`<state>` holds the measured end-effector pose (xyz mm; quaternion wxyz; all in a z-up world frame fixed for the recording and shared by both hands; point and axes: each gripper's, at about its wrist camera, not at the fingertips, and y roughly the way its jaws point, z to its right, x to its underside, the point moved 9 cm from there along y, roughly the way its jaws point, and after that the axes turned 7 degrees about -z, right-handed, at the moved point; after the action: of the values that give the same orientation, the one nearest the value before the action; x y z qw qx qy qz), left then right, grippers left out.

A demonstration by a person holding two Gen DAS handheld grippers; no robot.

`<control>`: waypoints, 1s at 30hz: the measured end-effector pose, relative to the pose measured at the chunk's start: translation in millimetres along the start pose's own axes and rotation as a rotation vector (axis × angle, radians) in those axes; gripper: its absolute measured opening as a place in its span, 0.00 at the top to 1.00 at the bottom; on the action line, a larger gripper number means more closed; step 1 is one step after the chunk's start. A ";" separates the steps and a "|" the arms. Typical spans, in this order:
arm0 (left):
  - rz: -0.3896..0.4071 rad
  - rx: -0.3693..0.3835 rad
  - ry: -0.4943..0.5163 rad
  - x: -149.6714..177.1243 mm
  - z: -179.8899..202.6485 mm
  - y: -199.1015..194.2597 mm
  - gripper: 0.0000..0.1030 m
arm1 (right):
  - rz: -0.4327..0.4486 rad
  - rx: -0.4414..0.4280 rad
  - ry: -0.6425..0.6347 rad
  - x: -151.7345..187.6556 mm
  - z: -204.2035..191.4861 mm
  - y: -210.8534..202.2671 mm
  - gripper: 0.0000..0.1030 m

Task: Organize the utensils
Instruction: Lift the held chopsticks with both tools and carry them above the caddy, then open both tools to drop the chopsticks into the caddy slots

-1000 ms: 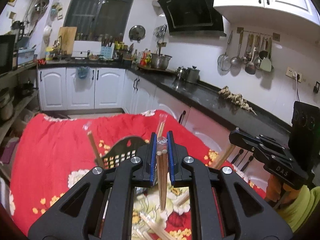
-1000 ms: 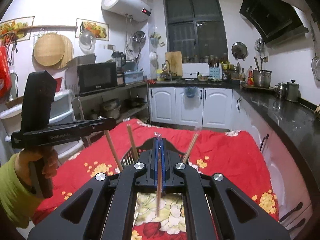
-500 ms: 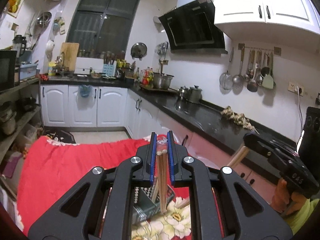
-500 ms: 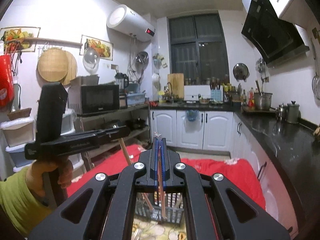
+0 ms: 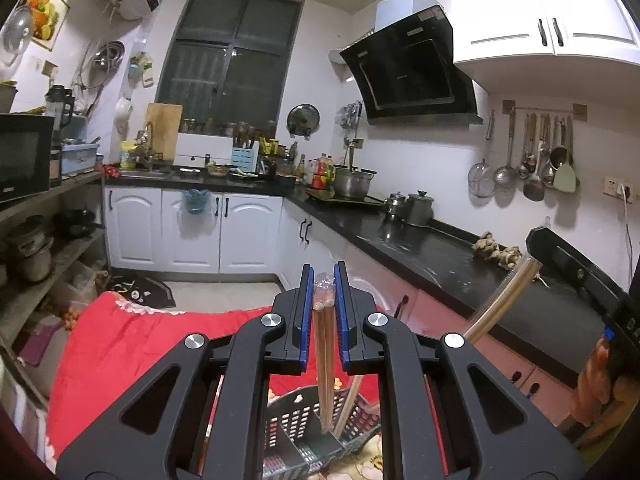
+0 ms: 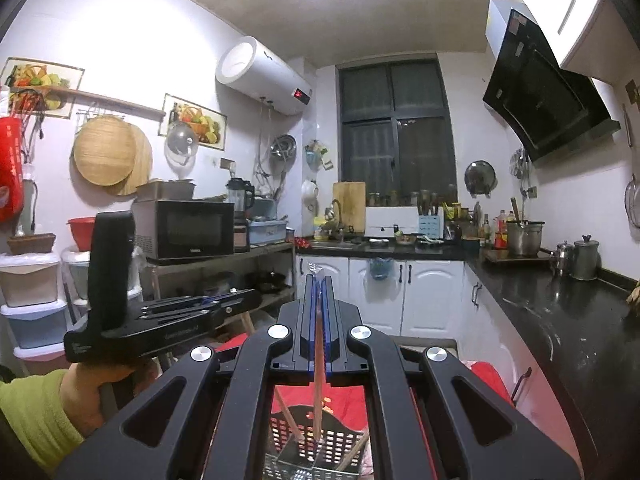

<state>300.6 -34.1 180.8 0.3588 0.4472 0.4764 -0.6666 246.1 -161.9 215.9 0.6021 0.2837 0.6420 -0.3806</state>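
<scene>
Chopsticks (image 5: pixel 323 360) – left tongs (image 5: pixel 323 312) clamped | tips hidden – basket (image 5: pixel 304 436)

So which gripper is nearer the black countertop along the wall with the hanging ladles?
Right. The right gripper hangs on the black countertop side of the table; the left gripper is beside it, toward the microwave shelf.
</scene>
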 end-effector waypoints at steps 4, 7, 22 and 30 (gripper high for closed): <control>-0.007 -0.010 -0.005 8.7 -5.0 10.1 0.94 | -0.034 0.016 0.012 13.8 10.1 14.1 0.97; -0.015 -0.014 -0.012 15.5 -8.4 17.2 0.94 | -0.056 0.033 0.012 25.3 15.6 24.9 0.97; -0.093 -0.033 -0.009 64.5 -13.3 42.9 0.93 | -0.162 0.064 0.077 79.6 29.3 59.8 0.97; -0.147 -0.039 -0.038 90.0 -22.0 52.9 0.93 | -0.212 0.076 0.117 102.5 31.8 70.6 0.88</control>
<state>323.3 -33.0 76.5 0.3267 0.3912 0.5137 -0.6901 310.2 -159.2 104.6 0.5086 0.2586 0.6876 -0.4492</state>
